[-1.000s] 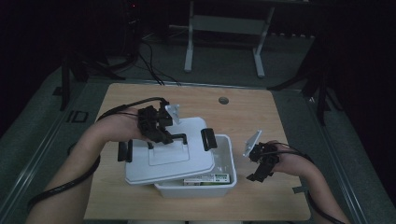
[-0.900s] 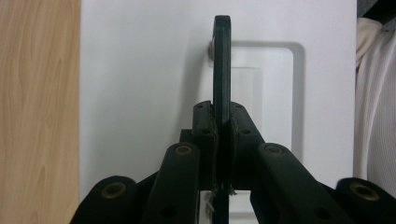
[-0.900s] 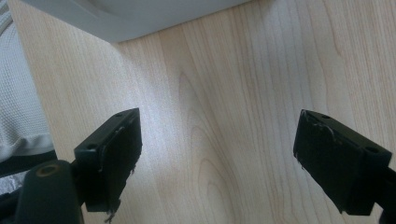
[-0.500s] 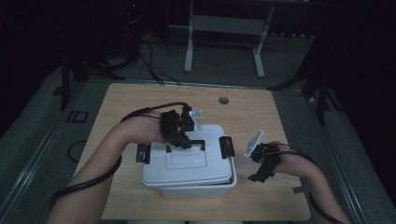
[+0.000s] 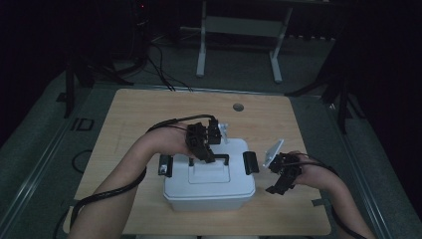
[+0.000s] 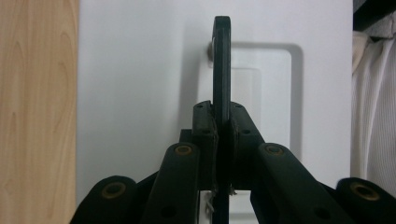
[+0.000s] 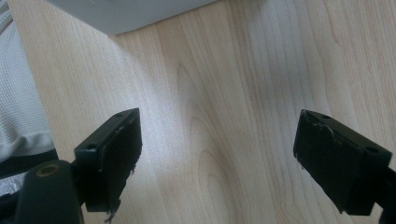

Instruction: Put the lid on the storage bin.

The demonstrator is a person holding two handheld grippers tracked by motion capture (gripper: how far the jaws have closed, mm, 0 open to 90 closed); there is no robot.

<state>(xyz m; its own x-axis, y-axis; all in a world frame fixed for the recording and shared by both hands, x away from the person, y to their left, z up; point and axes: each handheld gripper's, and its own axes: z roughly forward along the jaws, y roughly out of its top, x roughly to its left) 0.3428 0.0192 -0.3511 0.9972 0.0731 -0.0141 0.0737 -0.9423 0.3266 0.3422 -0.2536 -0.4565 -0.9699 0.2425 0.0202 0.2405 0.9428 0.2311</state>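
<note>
A white box [image 5: 209, 196] stands at the front middle of the wooden table [image 5: 149, 114], with its white lid [image 5: 219, 180] lying squarely on it. The lid has a black latch at each end [image 5: 165, 165] [image 5: 250, 162]. My left gripper [image 5: 205, 152] is shut on the lid's black handle [image 5: 222, 158]. In the left gripper view the upright handle [image 6: 222, 60] runs between the pads of the left gripper [image 6: 222, 122], above the lid [image 6: 140, 70]. My right gripper [image 5: 280, 180] hovers just right of the box, open, and the right gripper [image 7: 219, 158] has only bare table [image 7: 224, 84] between its jaws.
A round hole [image 5: 238, 107] sits near the table's far edge. A metal stand [image 5: 239, 30] and cables [image 5: 159, 64] are on the floor beyond. The box's corner [image 7: 130, 11] lies close ahead of the right gripper. The person's pale shirt [image 6: 373, 107] borders the table's near side.
The left gripper carried the lid to the right and down, from hanging off the box's left side to sitting squarely on top. The box's contents are now covered. The right gripper kept still.
</note>
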